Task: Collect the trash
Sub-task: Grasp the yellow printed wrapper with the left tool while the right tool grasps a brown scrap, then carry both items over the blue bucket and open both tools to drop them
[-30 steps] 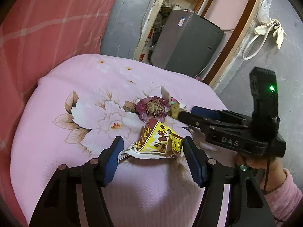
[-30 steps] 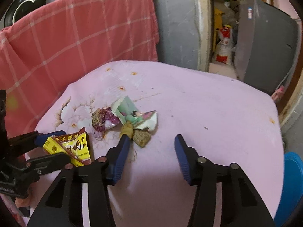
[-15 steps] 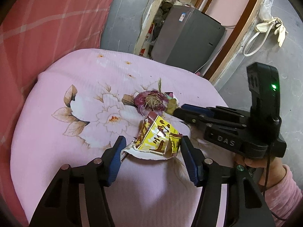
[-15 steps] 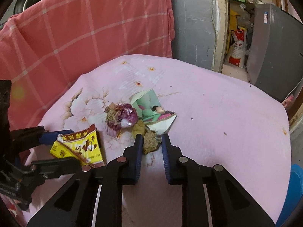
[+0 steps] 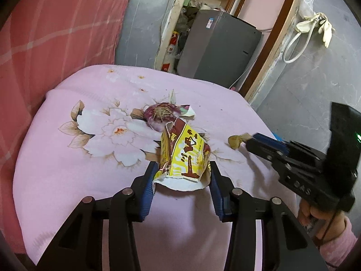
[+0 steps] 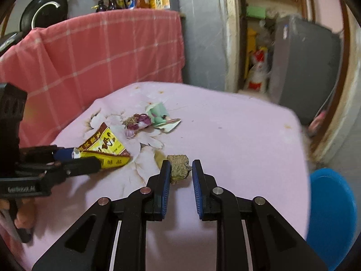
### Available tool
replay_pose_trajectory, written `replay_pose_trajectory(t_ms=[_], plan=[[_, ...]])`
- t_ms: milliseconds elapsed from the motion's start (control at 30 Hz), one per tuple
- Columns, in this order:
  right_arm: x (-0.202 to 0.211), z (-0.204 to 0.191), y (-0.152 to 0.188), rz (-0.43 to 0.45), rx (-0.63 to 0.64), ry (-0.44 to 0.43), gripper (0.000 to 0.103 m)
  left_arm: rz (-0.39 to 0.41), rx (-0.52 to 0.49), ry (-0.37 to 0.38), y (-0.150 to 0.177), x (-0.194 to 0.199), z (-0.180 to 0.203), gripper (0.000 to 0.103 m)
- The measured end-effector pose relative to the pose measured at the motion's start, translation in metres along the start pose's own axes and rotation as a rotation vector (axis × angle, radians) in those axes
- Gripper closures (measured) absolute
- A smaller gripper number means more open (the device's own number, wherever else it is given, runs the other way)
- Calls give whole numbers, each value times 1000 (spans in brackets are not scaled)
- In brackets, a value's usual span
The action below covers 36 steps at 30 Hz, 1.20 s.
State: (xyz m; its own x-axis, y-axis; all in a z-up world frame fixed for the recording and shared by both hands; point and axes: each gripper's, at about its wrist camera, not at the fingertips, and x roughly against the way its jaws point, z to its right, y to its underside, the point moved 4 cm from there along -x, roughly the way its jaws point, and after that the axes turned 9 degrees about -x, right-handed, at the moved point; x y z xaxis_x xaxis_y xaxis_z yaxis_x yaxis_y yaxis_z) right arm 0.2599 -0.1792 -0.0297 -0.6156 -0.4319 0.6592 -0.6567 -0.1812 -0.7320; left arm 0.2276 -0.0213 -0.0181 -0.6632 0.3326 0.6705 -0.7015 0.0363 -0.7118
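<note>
My left gripper [image 5: 181, 169] is shut on a yellow and red snack wrapper [image 5: 183, 152] and holds it just above the pink floral cloth [image 5: 90, 180]. My right gripper [image 6: 179, 169] is shut on a brown-green crumpled wad [image 6: 179, 168], lifted off the cloth; the wad also shows in the left wrist view [image 5: 235, 140]. The wrapper also shows in the right wrist view [image 6: 103, 149]. A purple scrap with dry straw [image 5: 161, 114] and a torn green and white paper [image 6: 162, 117] lie on the cloth further back.
A red checked cloth [image 6: 101, 52] drapes behind the table. A grey appliance [image 5: 216, 52] stands in the doorway beyond. A blue round bin [image 6: 331, 212] sits low on the right of the table. Bottles and a black pan [image 6: 42, 11] sit on the shelf behind.
My left gripper closed on the wrapper and raised it. My right gripper closed on the wad and pulled it back toward the near right, away from the other scraps.
</note>
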Motion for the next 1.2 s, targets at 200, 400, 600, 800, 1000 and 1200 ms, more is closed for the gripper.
replay_pose_trajectory(t_ms=[200, 400, 600, 800, 1000, 1200], plan=[[27, 6, 11, 84, -30, 6, 86, 34, 6, -4, 3, 4, 12, 65], [60, 15, 6, 223, -92, -6, 86, 131, -23, -31, -2, 19, 29, 65], [102, 24, -6, 375, -98, 32, 86, 261, -68, -41, -21, 37, 58, 65], [151, 47, -17, 527, -108, 111, 86, 387, -132, -13, -51, 39, 104, 65], [187, 87, -21, 614, -128, 236, 86, 460, -172, 56, -76, 25, 161, 65], [204, 139, -10, 627, -184, 351, 85, 456, -228, 116, -93, -10, 217, 65]])
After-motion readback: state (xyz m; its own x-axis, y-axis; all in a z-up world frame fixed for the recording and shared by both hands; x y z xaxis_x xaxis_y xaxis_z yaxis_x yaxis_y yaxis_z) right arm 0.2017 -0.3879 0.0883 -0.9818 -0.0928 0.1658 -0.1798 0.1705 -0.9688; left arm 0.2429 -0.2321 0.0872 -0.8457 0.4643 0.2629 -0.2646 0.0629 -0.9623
